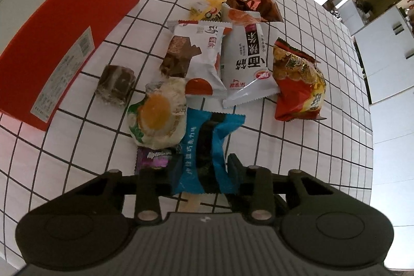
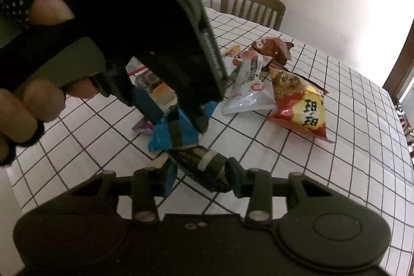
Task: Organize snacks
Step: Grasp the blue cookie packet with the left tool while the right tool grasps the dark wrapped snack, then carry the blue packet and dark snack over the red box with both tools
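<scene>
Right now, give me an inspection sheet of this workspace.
Surface: checked tablecloth.
Job's things: blue packet between left gripper fingers; dark striped packet between right gripper fingers; red box open; snack pile beside it.
Clutter: nothing seen.
Grippers: both closed on their packets.
Cables: nothing seen.
Surroundings: wooden chair, white cabinets.

Wooden chair (image 2: 252,5) behind checked tablecloth (image 2: 349,120); white cabinets (image 1: 383,48) in bg.
</scene>
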Available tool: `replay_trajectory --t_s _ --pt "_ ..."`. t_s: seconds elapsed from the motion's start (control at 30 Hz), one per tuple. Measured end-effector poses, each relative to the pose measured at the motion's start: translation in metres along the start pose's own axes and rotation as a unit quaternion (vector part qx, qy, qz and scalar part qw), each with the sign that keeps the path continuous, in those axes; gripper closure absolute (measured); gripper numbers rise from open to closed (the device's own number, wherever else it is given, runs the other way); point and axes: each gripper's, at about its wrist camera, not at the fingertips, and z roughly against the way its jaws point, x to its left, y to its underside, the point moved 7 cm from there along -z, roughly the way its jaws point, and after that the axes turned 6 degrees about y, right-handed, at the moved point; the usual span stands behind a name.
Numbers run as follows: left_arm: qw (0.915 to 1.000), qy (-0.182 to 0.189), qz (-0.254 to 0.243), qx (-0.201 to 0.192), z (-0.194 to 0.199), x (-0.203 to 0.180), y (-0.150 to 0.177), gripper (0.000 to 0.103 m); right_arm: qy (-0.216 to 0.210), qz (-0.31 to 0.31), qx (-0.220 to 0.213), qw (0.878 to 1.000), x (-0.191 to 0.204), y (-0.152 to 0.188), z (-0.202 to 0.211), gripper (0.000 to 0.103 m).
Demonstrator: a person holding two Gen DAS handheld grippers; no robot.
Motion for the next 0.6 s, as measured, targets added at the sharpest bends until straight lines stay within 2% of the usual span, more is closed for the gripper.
replay_trajectory --t_s 0.3,0.6 --pt "1.0 0.005 -0.001 -0.003 0.008 0.001 0.011 0.071 0.004 -0.021 0.01 1.0 -0.019 0.011 0.024 0.063" --pt "0.9998 0.017 -0.001 -0.014 0.032 0.004 0.027 0.071 0.0 -0.037 -0.007 0.999 -0.035 0.009 0.052 0.063"
